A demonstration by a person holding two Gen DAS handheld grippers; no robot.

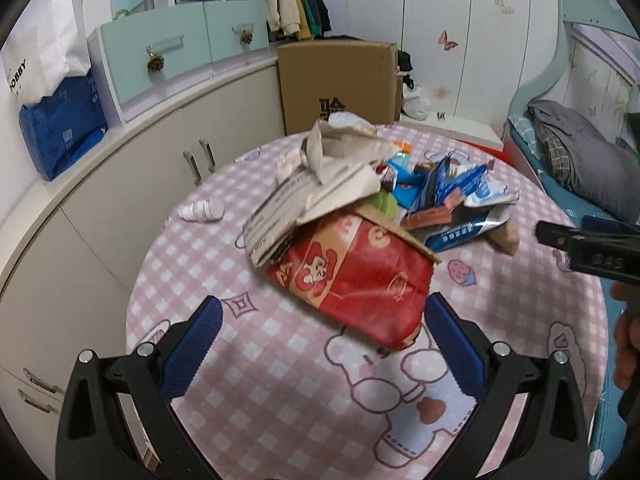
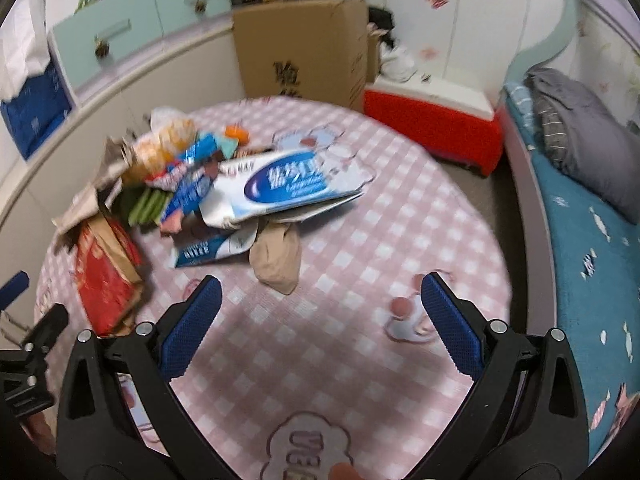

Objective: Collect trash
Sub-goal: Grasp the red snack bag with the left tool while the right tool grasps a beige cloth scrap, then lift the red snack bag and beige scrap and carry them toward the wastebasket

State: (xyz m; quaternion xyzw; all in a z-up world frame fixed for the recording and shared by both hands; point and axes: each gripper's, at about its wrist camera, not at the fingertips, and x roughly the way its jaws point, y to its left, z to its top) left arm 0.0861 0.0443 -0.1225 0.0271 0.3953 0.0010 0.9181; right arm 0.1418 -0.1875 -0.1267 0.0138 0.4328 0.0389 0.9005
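A pile of trash lies on a round table with a pink checked cloth [image 1: 248,360]. In the left wrist view a red snack bag [image 1: 356,280] is nearest, with crumpled paper [image 1: 320,176] on top and blue-white wrappers [image 1: 452,192] behind. A small white bottle [image 1: 202,209] lies apart to the left. My left gripper [image 1: 320,344] is open, just short of the red bag. In the right wrist view my right gripper [image 2: 320,320] is open over the cloth, near a tan wad [image 2: 276,260] and a large blue-white package [image 2: 280,188]. The red bag [image 2: 108,280] is at its left.
A cardboard box [image 1: 340,84] stands behind the table. A red and white cooler [image 2: 432,120] sits on the floor to the right. White cabinets [image 1: 120,216] curve along the left. A bed with a grey blanket [image 1: 580,160] is on the right.
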